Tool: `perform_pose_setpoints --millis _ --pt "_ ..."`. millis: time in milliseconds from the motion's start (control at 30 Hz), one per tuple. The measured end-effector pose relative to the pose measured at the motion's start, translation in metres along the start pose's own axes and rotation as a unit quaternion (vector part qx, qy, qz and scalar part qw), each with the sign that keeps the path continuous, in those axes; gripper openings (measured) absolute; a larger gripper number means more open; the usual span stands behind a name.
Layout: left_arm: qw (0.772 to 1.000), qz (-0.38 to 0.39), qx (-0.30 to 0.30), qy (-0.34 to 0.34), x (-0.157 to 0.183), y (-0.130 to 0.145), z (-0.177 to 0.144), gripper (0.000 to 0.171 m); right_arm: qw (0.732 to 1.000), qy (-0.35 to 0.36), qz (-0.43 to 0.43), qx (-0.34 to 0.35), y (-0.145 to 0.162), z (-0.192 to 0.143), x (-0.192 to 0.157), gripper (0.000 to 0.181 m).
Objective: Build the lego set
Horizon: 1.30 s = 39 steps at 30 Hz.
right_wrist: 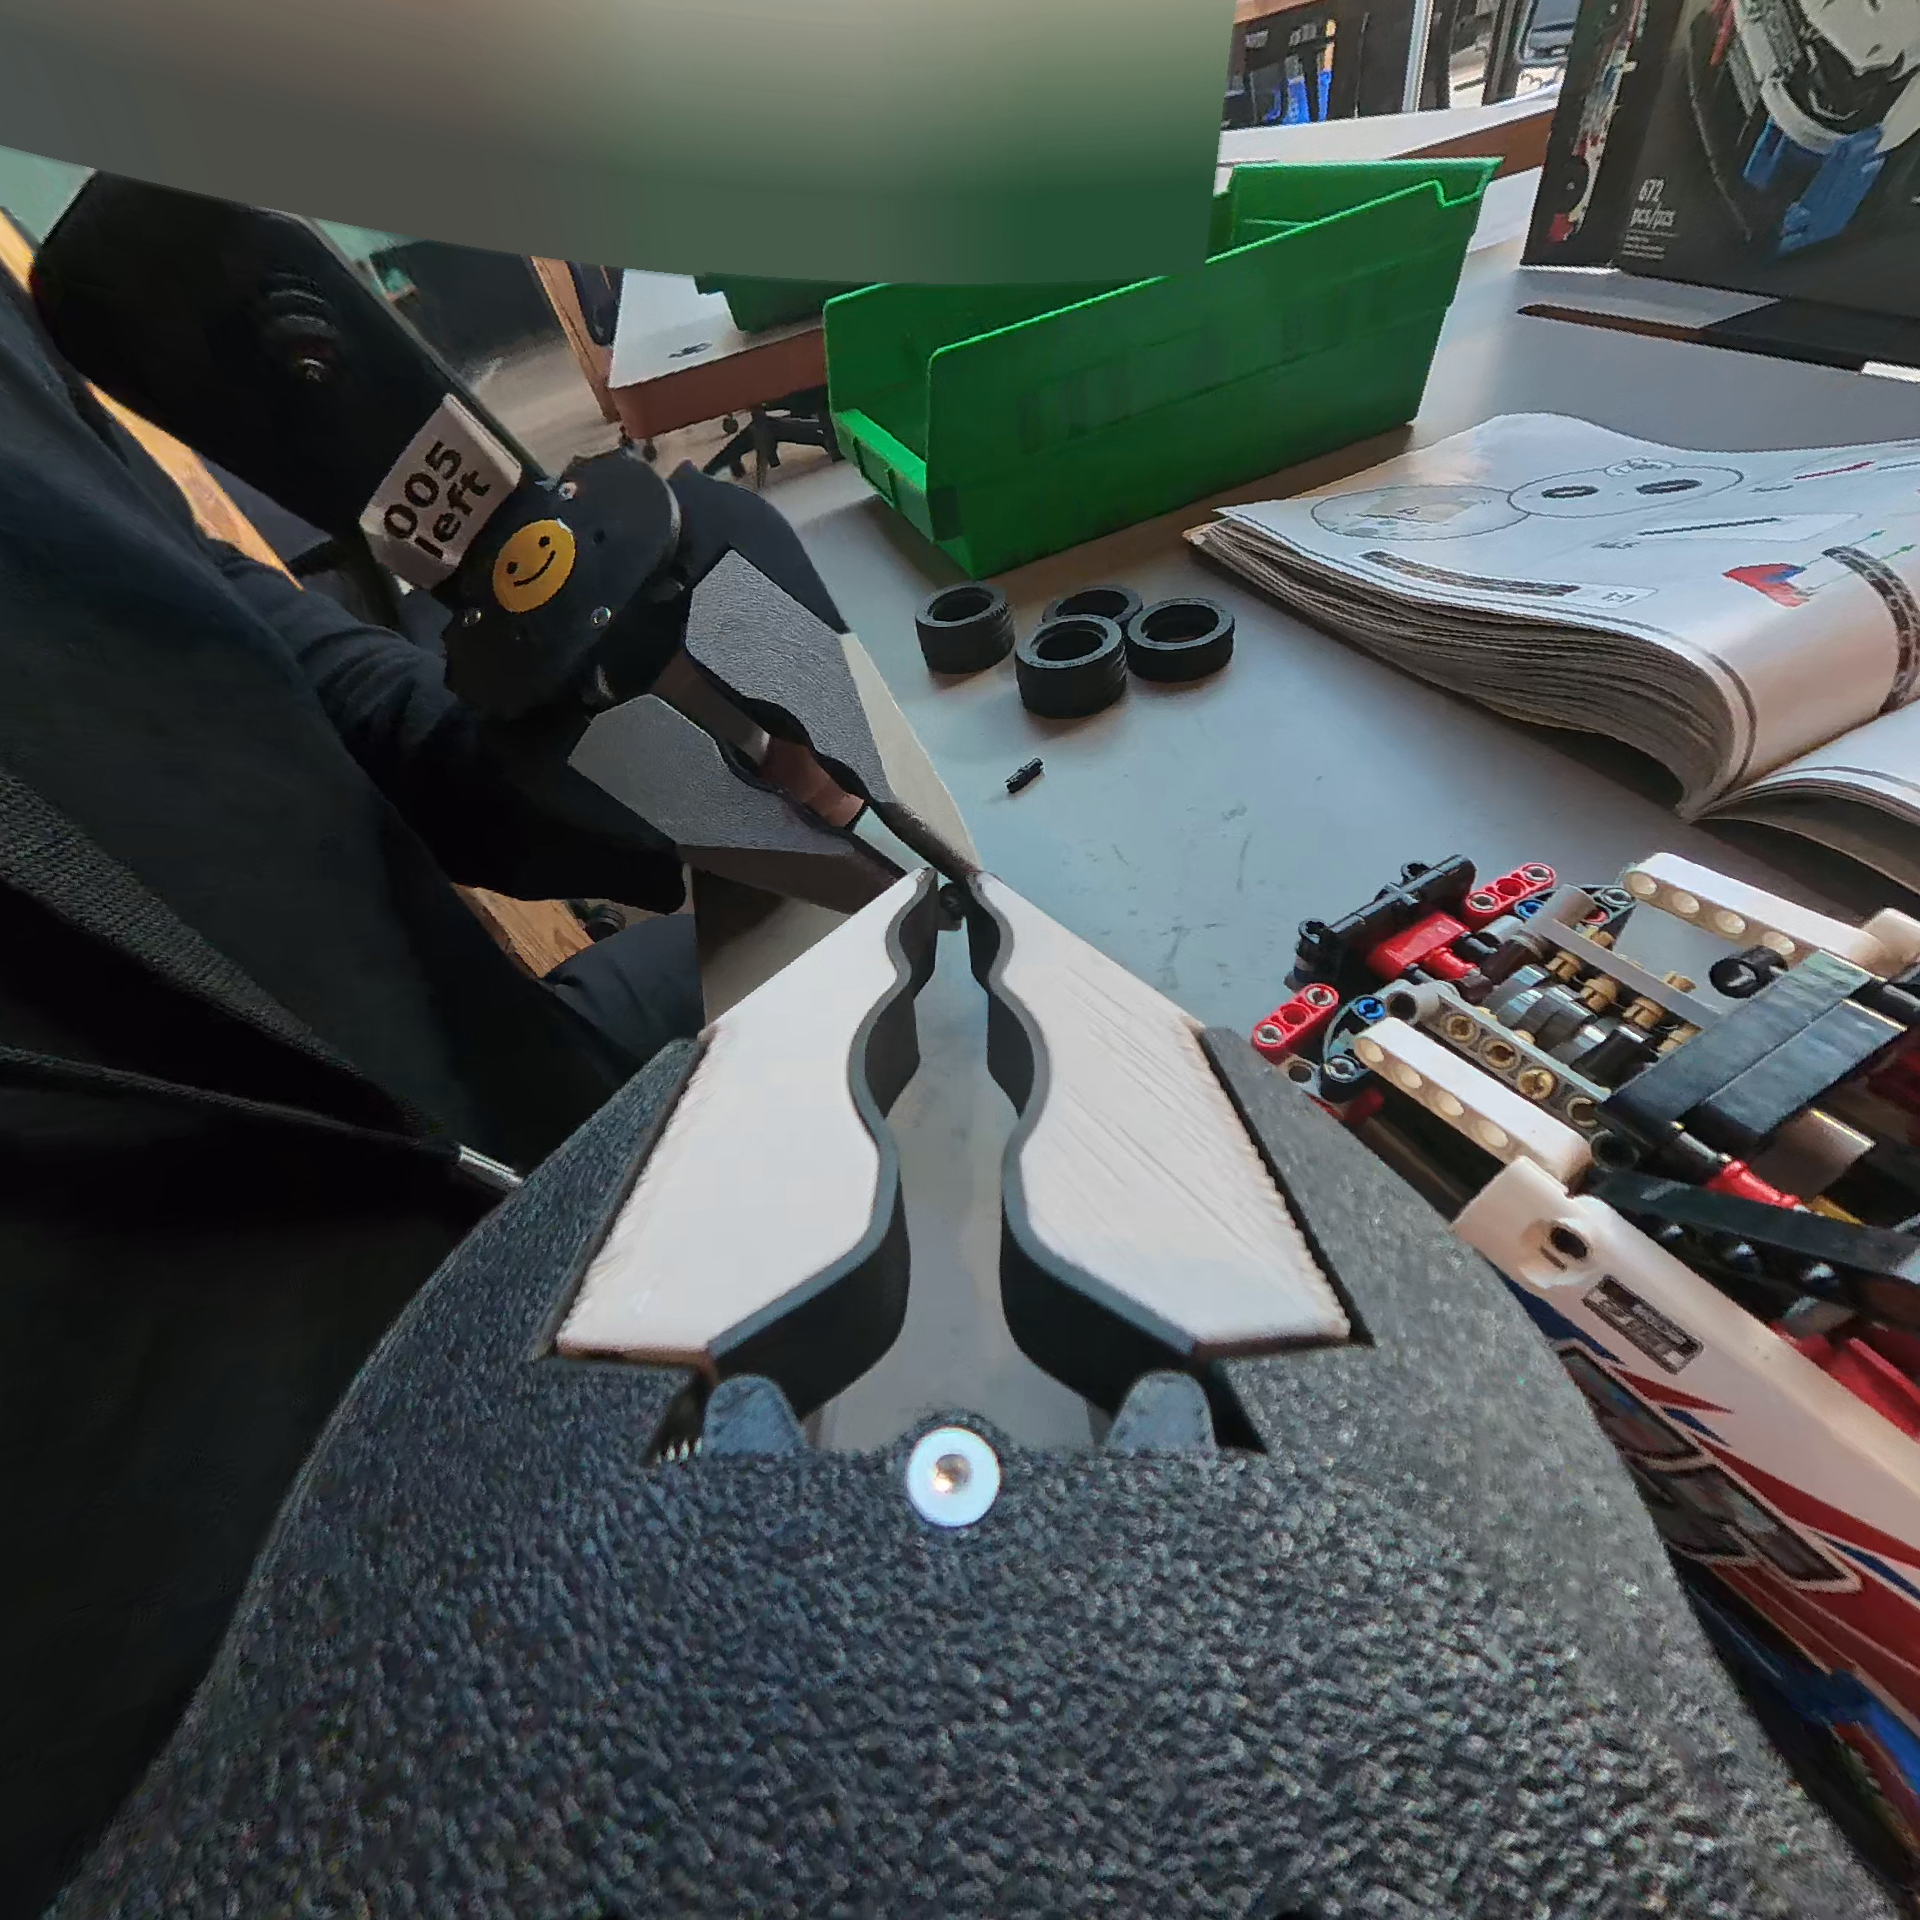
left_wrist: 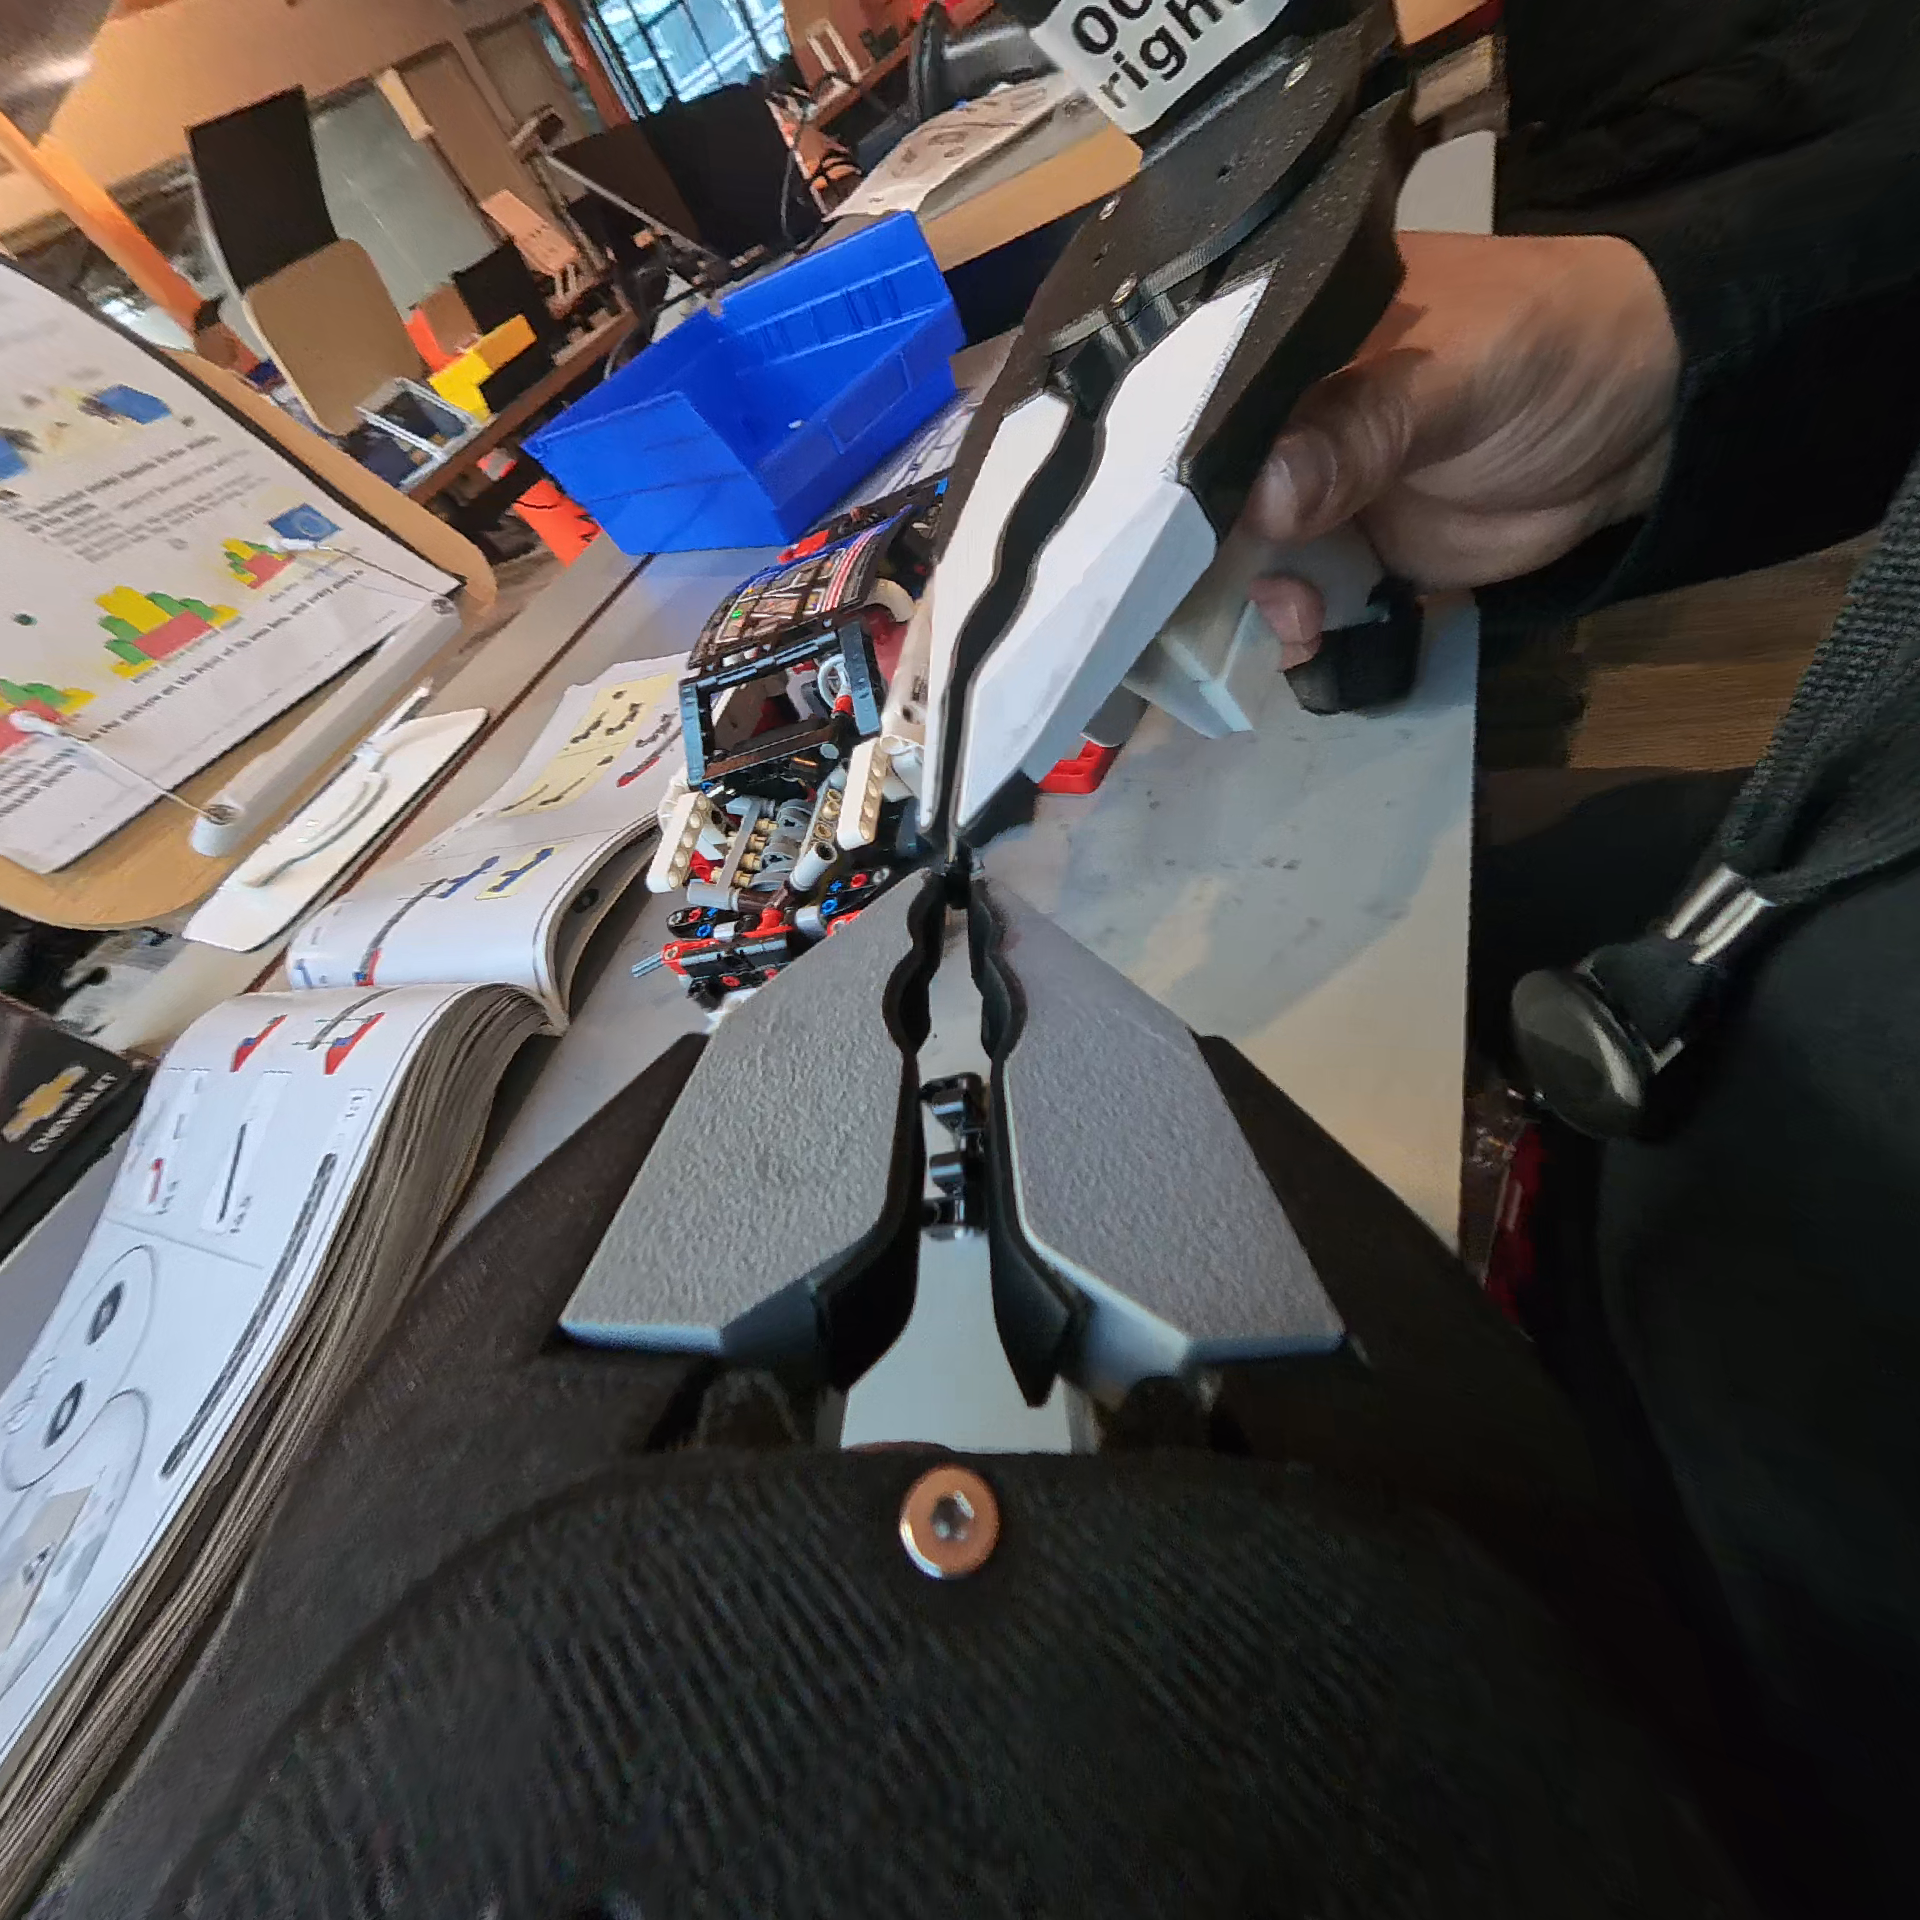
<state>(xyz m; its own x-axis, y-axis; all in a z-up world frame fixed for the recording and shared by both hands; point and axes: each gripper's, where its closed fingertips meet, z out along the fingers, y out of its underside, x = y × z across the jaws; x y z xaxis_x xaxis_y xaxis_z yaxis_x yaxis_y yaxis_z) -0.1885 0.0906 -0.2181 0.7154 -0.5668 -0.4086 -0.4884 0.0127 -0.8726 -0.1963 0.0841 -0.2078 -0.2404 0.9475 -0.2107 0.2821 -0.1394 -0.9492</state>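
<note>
1. Your left tongs (left_wrist: 951,894) are closed at the tips. A small dark part (left_wrist: 954,878) sits there, clamped between them. Further back, through the gap between the fingers, some black parts (left_wrist: 956,1153) show; I cannot tell if they are held or lie below.
2. Your right tongs (right_wrist: 951,888) are also closed at the tips, and they meet the tips of the left tongs (right_wrist: 914,842) at the same small dark part (right_wrist: 952,896). Both tongs seem to pinch it, tip against tip, above the surface (right_wrist: 1143,831).
3. Your right hand (left_wrist: 1475,416) holds the handle of the right tongs (left_wrist: 951,831), which come down from the upper right in the left wrist view.
4. The lego car (right_wrist: 1558,1049), half built, lies on the surface just beside the right tongs. In the left wrist view the car (left_wrist: 790,748) is just behind the meeting tips.
5. A loose black pin (right_wrist: 1023,776) lies on the surface beyond the tips.
6. Four black tyres (right_wrist: 1070,644) lie in a group a little farther, near the green bin (right_wrist: 1143,416).
7. The open manual (right_wrist: 1558,582) lies beside the car, thick and flat.
8. The blue bin (left_wrist: 758,416) stands behind the car. The set's box (right_wrist: 1714,135) stands at the far edge.
</note>
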Motion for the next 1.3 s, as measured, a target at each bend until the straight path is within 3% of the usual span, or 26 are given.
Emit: perform_pose_setpoints --millis 133,267,333,433,700,900,1300 --pt "1.000 -0.017 -0.006 -0.014 0.002 0.001 -0.012 0.001 1.000 -0.010 0.002 -0.003 0.000 0.004 -0.008 0.003" --pt "0.995 -0.081 -0.036 -0.053 -0.021 0.019 -0.028 0.001 1.000 0.016 0.003 -0.012 0.002 0.007 -0.002 0.001" --pt "0.990 -0.119 -0.075 -0.027 -0.021 0.034 -0.032 0.001 1.000 0.017 0.015 -0.016 0.001 0.009 -0.001 0.002" --pt "0.990 -0.133 -0.050 -0.013 -0.020 0.029 -0.040 0.001 0.999 0.006 0.029 -0.023 0.001 0.013 -0.005 0.005" --pt "0.998 -0.043 -0.031 0.016 0.004 0.015 -0.045 0.001 0.998 -0.030 0.028 -0.037 0.000 0.029 -0.028 0.013" --pt "0.998 -0.036 -0.038 0.045 0.023 0.013 -0.038 0.002 0.998 -0.012 -0.005 -0.056 0.011 0.027 -0.037 0.004" --pt "0.998 -0.020 -0.039 0.049 0.023 0.014 -0.030 0.002 0.997 0.009 -0.005 -0.075 0.023 0.021 -0.028 0.005"
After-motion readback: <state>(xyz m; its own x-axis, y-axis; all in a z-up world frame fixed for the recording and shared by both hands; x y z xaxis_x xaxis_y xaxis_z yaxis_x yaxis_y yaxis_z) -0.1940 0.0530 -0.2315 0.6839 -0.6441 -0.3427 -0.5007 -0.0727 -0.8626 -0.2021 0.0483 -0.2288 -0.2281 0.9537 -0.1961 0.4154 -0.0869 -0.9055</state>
